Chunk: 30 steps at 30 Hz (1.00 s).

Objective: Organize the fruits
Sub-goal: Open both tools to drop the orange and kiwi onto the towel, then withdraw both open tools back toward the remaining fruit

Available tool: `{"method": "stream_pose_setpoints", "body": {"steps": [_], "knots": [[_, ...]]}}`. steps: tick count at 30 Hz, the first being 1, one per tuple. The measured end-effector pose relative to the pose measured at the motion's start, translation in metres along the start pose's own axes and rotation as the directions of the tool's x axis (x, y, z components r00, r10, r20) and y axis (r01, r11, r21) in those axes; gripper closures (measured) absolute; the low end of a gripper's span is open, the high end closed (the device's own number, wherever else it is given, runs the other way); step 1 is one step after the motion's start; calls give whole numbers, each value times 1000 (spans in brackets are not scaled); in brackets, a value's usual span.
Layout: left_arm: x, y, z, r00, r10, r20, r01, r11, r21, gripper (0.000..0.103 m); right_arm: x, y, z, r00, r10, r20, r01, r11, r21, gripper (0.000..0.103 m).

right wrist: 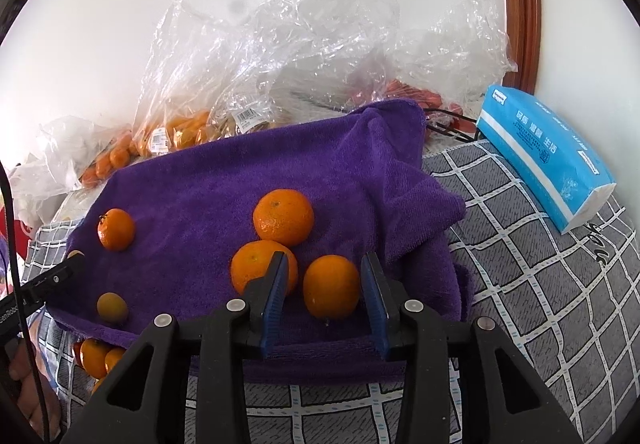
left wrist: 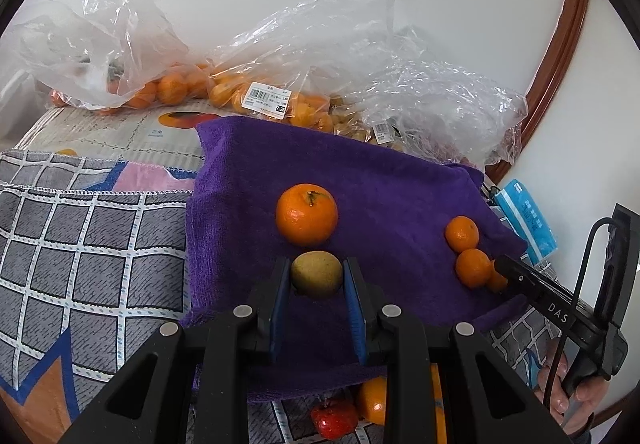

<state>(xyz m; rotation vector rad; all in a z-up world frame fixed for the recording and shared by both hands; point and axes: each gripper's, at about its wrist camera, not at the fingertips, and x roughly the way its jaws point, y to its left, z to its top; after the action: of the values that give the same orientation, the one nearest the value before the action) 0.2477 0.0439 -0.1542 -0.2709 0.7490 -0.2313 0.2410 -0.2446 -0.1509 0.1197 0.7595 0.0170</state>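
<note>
Yellowish fruit [left wrist: 316, 274] in left gripper [left wrist: 316, 278], long axis approx. crosswise.

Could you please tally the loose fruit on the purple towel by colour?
Orange mandarins: 4
Yellow-green fruit: 2, one between the fingers of the left gripper, one near the edge of the purple towel
Total: 6
</note>
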Motion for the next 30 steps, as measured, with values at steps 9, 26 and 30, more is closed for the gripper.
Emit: {"method": "stream_pose_setpoints", "body": {"steps": [9, 26, 30], "knots": [[-2, 1, 0, 1000, -14, 5, 14, 1000, -10, 78, -8, 6, -1, 999, 9, 32, -8, 1000, -11, 60], [-26, -2, 3, 996, -44, 79, 47, 998, -30, 63, -32, 12, 4, 991, -24, 131, 29, 999, -30, 60], [-35, -7, 3, 993, -44, 112, 46, 999, -15, 63, -41, 12, 9, 994, -23, 107, 23, 1000, 2, 60]]}}
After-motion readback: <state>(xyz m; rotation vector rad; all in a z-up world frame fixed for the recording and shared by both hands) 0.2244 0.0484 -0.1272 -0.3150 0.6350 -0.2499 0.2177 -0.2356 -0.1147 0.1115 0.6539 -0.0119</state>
